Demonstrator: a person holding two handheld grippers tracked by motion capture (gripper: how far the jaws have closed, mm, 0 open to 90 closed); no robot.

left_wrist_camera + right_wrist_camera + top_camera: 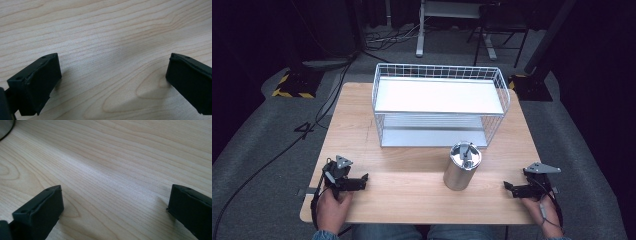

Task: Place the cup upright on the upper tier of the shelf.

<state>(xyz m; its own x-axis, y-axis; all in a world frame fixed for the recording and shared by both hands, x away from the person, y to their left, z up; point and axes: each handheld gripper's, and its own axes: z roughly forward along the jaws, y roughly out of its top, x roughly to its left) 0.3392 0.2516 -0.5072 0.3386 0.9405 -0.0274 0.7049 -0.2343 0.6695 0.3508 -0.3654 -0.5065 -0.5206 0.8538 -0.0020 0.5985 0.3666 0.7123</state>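
The left gripper [360, 181] and right gripper [511, 188] are resting low on the counter [412, 200] at its near corners, each with its fingers [35, 85] spread wide and grasping nothing. The steel canister [461, 166] is standing upright between them, nearer the right one, just in front of the white wire rack [439, 102]. Presumably the canister is heading for a shelf, so the right fingers [37, 215] should be closing squarely around its body, keeping it upright.

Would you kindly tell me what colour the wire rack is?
White, seen best in the high view: the wire rack.
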